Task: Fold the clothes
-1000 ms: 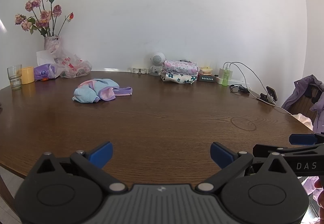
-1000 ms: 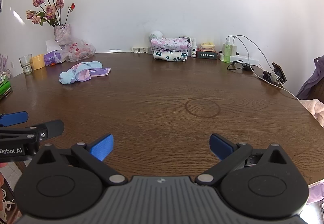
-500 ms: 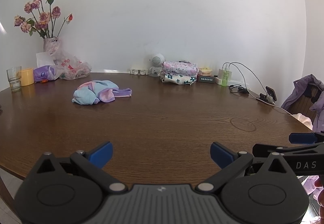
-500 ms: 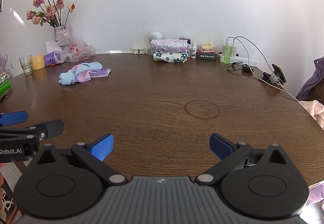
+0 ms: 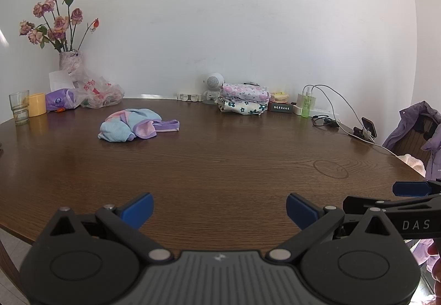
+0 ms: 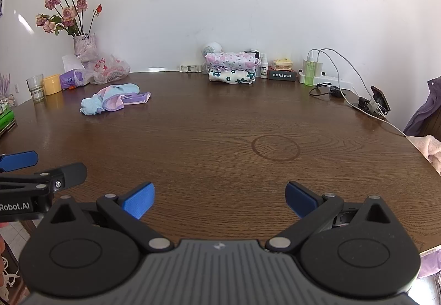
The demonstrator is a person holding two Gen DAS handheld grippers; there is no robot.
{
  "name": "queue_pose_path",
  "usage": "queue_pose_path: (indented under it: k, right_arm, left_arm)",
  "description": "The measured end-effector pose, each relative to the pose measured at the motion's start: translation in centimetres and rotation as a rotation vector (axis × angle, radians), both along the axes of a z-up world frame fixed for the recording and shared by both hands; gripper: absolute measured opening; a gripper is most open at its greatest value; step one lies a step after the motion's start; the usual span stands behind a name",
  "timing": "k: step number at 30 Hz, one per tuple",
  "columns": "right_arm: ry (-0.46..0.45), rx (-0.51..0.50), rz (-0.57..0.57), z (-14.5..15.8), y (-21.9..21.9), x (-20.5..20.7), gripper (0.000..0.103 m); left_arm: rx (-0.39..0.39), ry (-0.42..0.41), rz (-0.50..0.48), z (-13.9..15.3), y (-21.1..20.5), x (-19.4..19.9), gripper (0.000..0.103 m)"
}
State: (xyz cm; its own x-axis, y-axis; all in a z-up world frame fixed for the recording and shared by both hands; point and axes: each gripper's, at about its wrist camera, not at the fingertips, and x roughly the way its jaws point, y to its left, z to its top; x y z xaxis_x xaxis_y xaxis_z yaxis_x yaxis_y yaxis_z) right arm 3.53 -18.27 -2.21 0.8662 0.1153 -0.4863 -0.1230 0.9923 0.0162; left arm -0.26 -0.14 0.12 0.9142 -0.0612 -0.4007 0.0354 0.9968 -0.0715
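Grippers: left gripper (image 5: 219,205), blue-tipped fingers spread wide with nothing between them, held over the near edge of the table (image 5: 220,167). Right gripper (image 6: 219,199), fingers likewise spread wide and holding nothing, just beside the left one; each shows at the margin of the other's view.

Garment, unfolded: crumpled garment (image 5: 136,125) in light blue, pink and lilac, lying loose on the far left part of the table, well apart from both grippers.

Garments, folded: folded stack (image 5: 244,99) of two floral pieces, pink-flowered one on top of a white one with dark flowers, at the far edge by the wall.

Table items, left: vase of dried roses (image 5: 70,62), plastic bag (image 5: 100,92) just beside it, purple packet (image 5: 59,102), yellow cup (image 5: 37,104) and glass tumbler (image 5: 19,106) side by side.

Table items, back and right: small white round speaker (image 5: 213,84) beside the folded stack, black box (image 5: 281,107), green bottle (image 5: 306,104) at the power strip (image 6: 335,81), cables (image 5: 339,101) trailing to a phone (image 5: 368,126) on a clip.

Surroundings: purple jacket (image 5: 419,128) on a chair past the right rim; ring mark (image 6: 275,148) in the wood grain.
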Motion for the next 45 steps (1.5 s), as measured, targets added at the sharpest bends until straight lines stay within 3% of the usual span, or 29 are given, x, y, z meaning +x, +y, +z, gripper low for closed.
queue_pose_path:
  k: [38,45]
  right_arm:
    - [0.024,-0.001,0.002,-0.4,0.5,0.3,0.103]
    - [0.008,-0.003,0.063,0.4,1.3,2.4,0.103]
  left_arm:
    - [-0.007,0.019,0.002,-0.6,0.5,0.4,0.103]
    - [-0.004,0.015,0.047,0.0,2.6,2.0,0.103]
